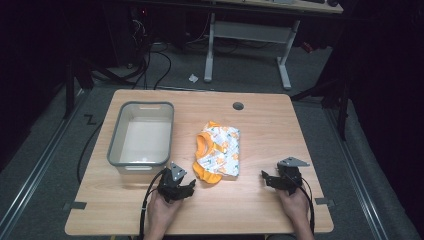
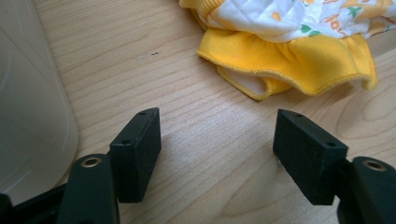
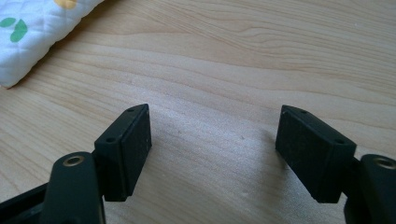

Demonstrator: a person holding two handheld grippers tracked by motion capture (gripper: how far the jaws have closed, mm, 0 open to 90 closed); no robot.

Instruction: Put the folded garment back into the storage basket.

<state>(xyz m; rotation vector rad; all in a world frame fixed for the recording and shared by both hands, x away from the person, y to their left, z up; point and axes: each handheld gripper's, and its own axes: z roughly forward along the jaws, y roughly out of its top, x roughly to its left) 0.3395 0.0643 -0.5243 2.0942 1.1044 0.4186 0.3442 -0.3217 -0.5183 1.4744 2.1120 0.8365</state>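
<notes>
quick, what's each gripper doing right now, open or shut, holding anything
left gripper: open, nothing between its jaws, just short of the folded garment.
right gripper: open, holding nothing, bare table between its jaws.

Grey plastic bin point(image 1: 141, 134) on wooden table point(image 1: 260, 130), left side; cable hole point(image 1: 238, 106) at far edge; desk legs point(image 1: 285, 65) behind.

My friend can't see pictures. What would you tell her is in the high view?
A folded yellow and white baby garment lies mid-table, beside an empty grey plastic tub on its left. Near the front edge, a person's hands hold the open left hand-held gripper and right hand-held gripper.
</notes>
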